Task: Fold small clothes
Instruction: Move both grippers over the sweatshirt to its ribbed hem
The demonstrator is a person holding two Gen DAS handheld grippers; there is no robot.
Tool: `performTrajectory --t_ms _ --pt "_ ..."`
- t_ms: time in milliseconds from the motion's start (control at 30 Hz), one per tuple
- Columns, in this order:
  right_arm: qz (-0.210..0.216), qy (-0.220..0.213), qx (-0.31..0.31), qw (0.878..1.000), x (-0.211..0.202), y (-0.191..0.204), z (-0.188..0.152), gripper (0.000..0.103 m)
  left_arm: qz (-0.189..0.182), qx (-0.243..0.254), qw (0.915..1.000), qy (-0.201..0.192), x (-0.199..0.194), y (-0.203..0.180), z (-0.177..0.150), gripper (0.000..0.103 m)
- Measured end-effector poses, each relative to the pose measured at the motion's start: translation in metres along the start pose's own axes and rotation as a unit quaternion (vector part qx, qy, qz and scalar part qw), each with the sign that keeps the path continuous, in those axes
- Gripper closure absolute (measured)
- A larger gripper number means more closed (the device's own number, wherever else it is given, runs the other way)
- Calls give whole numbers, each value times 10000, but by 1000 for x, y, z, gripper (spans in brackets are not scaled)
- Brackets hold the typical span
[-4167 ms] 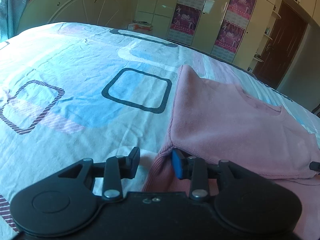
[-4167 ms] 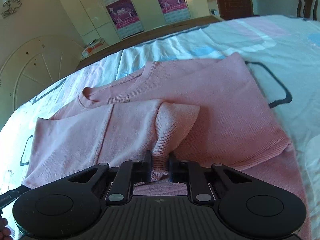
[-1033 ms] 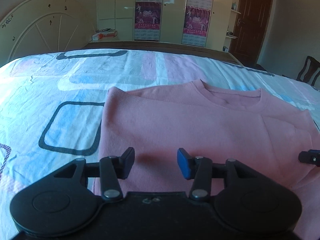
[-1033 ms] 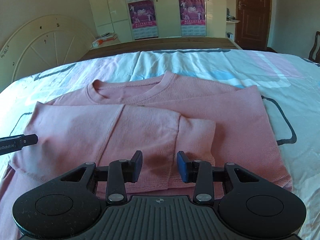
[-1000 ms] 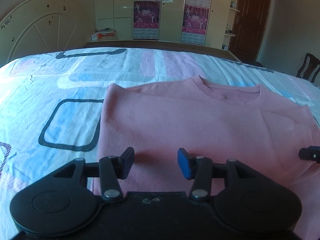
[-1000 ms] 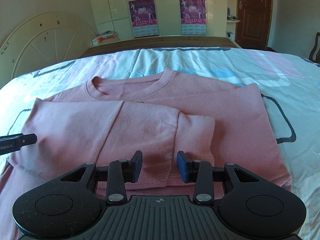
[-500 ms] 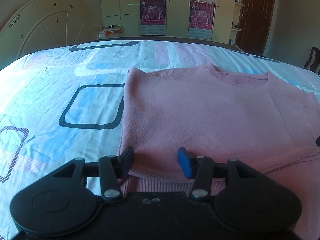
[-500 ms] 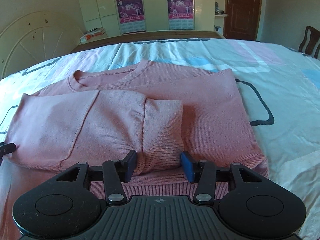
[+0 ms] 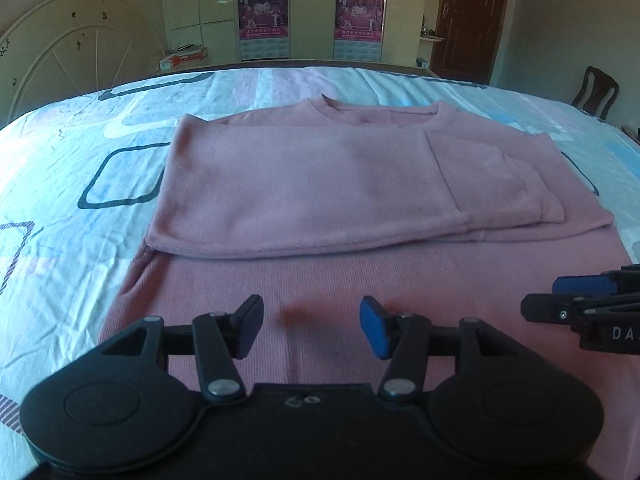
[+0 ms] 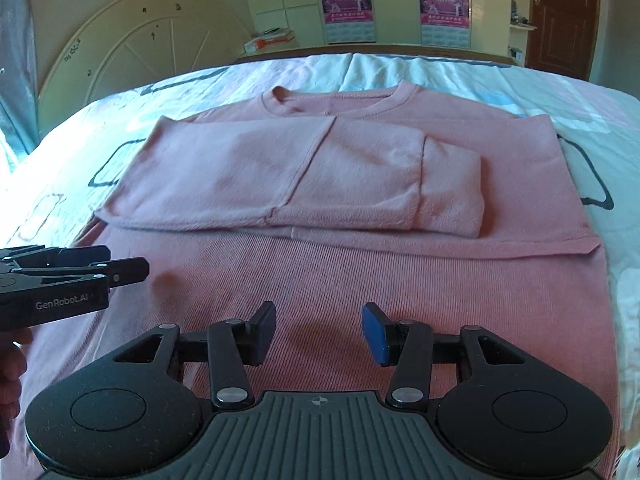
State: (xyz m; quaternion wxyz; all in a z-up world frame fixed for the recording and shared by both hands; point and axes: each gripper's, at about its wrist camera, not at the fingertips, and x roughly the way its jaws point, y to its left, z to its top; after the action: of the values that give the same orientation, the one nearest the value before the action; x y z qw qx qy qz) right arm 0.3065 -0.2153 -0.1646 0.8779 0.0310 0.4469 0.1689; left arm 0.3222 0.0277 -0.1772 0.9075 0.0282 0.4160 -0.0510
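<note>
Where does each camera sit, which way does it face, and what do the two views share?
Left wrist: on the left gripper, looking forward across the pink sweater toward the wardrobe; its open fingers show, the right gripper at right.
Right wrist: on the right gripper, facing likewise; open fingers show, the left gripper at left.
Shared: sweater, folded sleeve, bed sheet, posters, door.

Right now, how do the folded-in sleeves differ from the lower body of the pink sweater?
The folded-in sleeves lie stacked across the chest, with a cuff turned back at the right; the lower body is one flat, unfolded layer nearer both grippers. The sleeves look smooth, the lower body shows ribbing. Both are the same pink, flat on the bed sheet.
</note>
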Motion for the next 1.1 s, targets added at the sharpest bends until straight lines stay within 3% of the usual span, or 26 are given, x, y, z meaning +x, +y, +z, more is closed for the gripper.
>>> performTrajectory --t_ms 133,400,467,533,700,833,1000,1100 --pt "-274 32 -185 9994 -5 -10 -16 55 212 75 9997 48 -1 -4 -19 43" --pt "-679 -102 -403 9968 -37 -50 -47 55 693 -447 9965 154 -28 31 -52 33" --pt "-675 -107 -338 9971 -45 -53 -53 55 794 -627 9947 204 -40 38 -59 33" --pt "-559 -131 -318 9978 -53 -50 -56 55 828 -641 9943 190 -52 36 -63 42" --pt "-13 -178 -378 9991 -69 -14 -61 55 392 -526 9978 -21 -83 14 -68 42" --pt "212 -159 -610 9978 -70 26 -73 55 -34 -111 9999 6 -84 -15 -75 41" --pt "-142 181 -723 9971 -69 37 -106 55 -76 31 9997 235 -83 -2 -108 42" --pt "-538 152 -789 9953 -86 26 -128 55 -120 98 9998 128 -96 17 -128 40"
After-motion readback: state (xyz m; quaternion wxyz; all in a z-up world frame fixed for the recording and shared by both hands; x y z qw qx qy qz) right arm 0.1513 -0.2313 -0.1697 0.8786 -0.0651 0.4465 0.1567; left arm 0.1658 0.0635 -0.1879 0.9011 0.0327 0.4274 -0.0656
